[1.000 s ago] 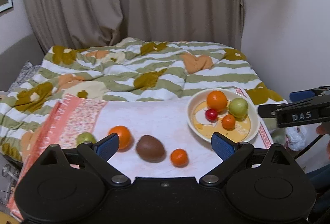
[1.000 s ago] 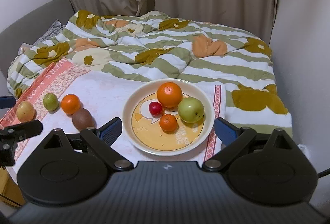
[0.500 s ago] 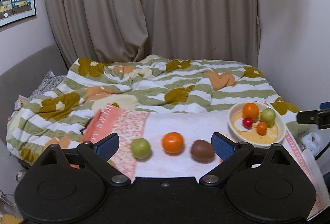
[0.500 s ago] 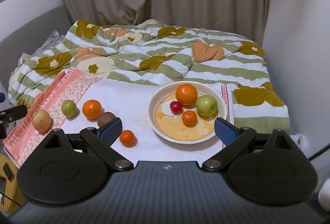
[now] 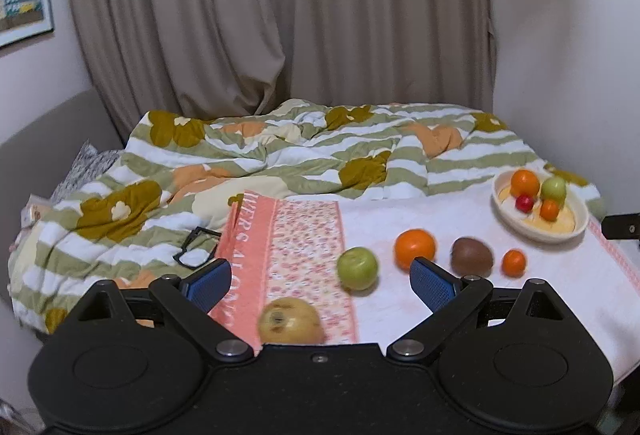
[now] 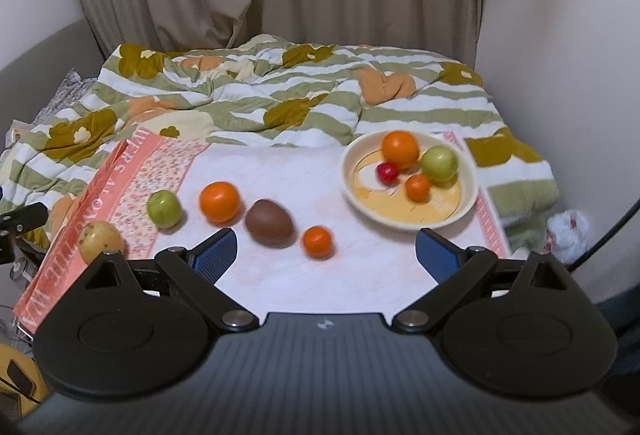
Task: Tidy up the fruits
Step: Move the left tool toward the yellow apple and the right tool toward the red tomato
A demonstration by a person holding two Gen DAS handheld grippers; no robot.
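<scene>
A cream bowl [image 6: 468,201] [image 5: 581,214] on the white cloth holds an orange, a green apple, a red fruit and a small orange. Loose on the cloth lie a yellow fruit [image 5: 290,319] [image 6: 100,241], a green apple [image 5: 357,267] [image 6: 164,208], an orange [image 5: 414,249] [image 6: 220,201], a brown kiwi [image 5: 472,256] [image 6: 268,222] and a small tangerine [image 5: 513,262] [image 6: 317,241]. My left gripper [image 5: 320,285] is open, hovering over the yellow fruit and green apple. My right gripper [image 6: 326,255] is open above the tangerine, with nothing between its fingers.
A pink flowered towel [image 5: 292,235] covers the cloth's left part. Black glasses [image 5: 196,247] lie on the striped flowered quilt [image 5: 280,155] behind. A wall stands close on the right, curtains at the back. White crumpled stuff [image 6: 568,231] lies beyond the bed's right edge.
Both grippers have pulled back and swung left: the bowl has slid right in both views, and the yellow fruit now shows under the left gripper. Both stay open.
</scene>
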